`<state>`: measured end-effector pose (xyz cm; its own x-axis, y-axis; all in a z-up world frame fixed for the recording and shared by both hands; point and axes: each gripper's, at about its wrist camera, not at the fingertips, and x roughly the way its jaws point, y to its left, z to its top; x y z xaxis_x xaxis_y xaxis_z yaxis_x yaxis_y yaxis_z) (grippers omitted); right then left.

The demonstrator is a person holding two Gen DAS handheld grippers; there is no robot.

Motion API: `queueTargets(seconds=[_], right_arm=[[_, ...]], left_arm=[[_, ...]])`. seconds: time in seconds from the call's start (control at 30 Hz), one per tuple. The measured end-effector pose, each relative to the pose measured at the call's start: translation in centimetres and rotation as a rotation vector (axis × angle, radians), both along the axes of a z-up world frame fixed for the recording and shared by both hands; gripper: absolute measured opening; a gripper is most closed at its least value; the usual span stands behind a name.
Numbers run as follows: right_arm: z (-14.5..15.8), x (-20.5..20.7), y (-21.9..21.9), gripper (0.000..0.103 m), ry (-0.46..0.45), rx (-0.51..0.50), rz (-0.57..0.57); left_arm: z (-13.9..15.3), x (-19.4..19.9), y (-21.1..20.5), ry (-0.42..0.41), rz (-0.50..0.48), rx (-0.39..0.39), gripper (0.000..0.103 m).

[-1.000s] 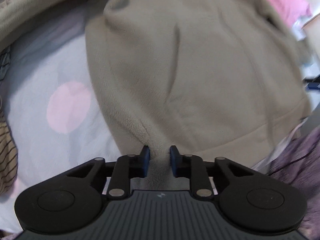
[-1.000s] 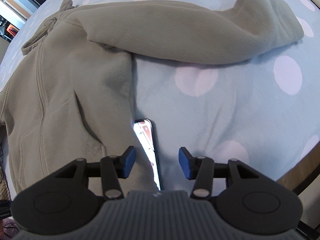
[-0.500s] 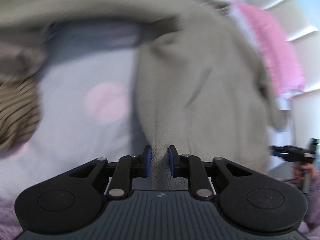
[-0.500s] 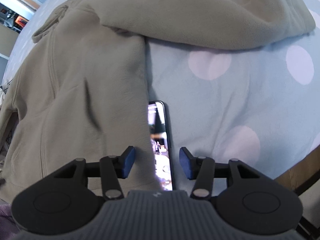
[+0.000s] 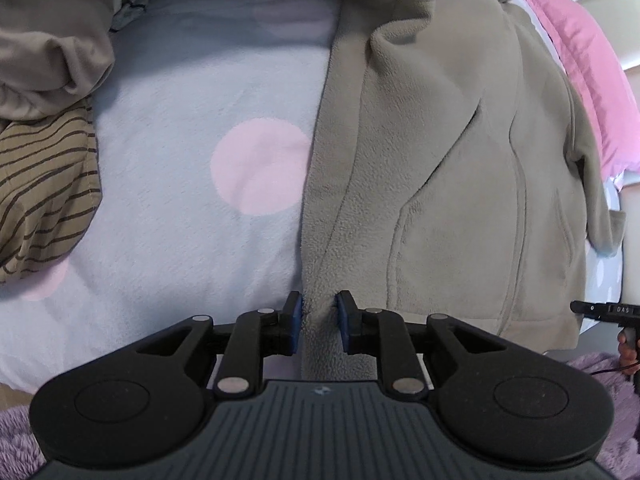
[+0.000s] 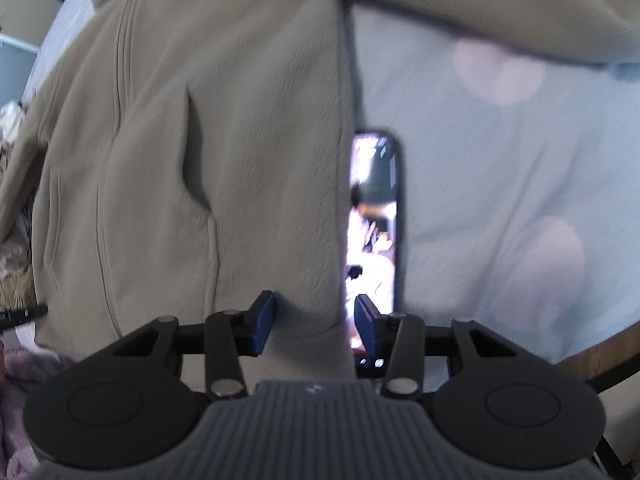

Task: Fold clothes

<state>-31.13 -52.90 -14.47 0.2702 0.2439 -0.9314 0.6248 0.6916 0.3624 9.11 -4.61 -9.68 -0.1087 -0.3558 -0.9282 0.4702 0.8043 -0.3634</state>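
A beige fleece zip jacket (image 5: 440,160) lies flat on the bed, front up, with one sleeve stretched out across the top. My left gripper (image 5: 319,308) is shut on the jacket's side edge near the hem, and a ridge of fleece is pinched between the blue pads. In the right wrist view the jacket (image 6: 200,140) fills the left half. My right gripper (image 6: 315,316) straddles its lower corner with the jaws closing. The fleece sits between them, and a gap shows at the right pad.
A lit phone (image 6: 380,220) lies on the dotted blue sheet (image 5: 180,200), half under the jacket's edge beside my right fingers. A striped garment (image 5: 40,192) and a taupe one (image 5: 48,52) are piled at the left. Pink cloth (image 5: 588,60) lies at the far right.
The left gripper has swung sideways with the jacket's edge still pinched, and its view has rolled. The right gripper has dropped onto the jacket's lower corner and its jaws have narrowed.
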Motion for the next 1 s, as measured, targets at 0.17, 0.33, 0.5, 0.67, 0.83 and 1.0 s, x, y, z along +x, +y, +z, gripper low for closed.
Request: queueTargets(seconds=[0.17, 0.33, 0.5, 0.67, 0.83, 1.0], right_arm=[[2.3, 1.0, 1.4, 0.017, -0.032, -0.083, 0.083], [13.2, 0.5, 1.8, 0.014, -0.238, -0.224, 0.106], [25.8, -2.4, 2.1, 0.013, -0.354, -0.488, 0.158], [27.5, -3.3, 2.5, 0.014, -0.259, -0.553, 0.189], [21.7, -1.4, 3.1, 0.014, -0.151, -0.415, 0.234], [14.8, -0.4, 4.1, 0.014, -0.002, -0.373, 0.327]], left_arm=[[2.5, -0.3, -0.2, 0.007, -0.013, -0.11, 0.015], [9.4, -0.2, 0.7, 0.021, 0.004, -0.393, 0.015], [13.9, -1.9, 2.2, 0.081, -0.042, -0.6, 0.015], [8.8, -3.9, 1.9, 0.221, -0.054, -0.359, 0.015], [2.8, -4.1, 1.0, 0.273, -0.03, -0.149, 0.015], [-0.9, -4.7, -1.3, 0.242, -0.105, 0.04, 0.016]])
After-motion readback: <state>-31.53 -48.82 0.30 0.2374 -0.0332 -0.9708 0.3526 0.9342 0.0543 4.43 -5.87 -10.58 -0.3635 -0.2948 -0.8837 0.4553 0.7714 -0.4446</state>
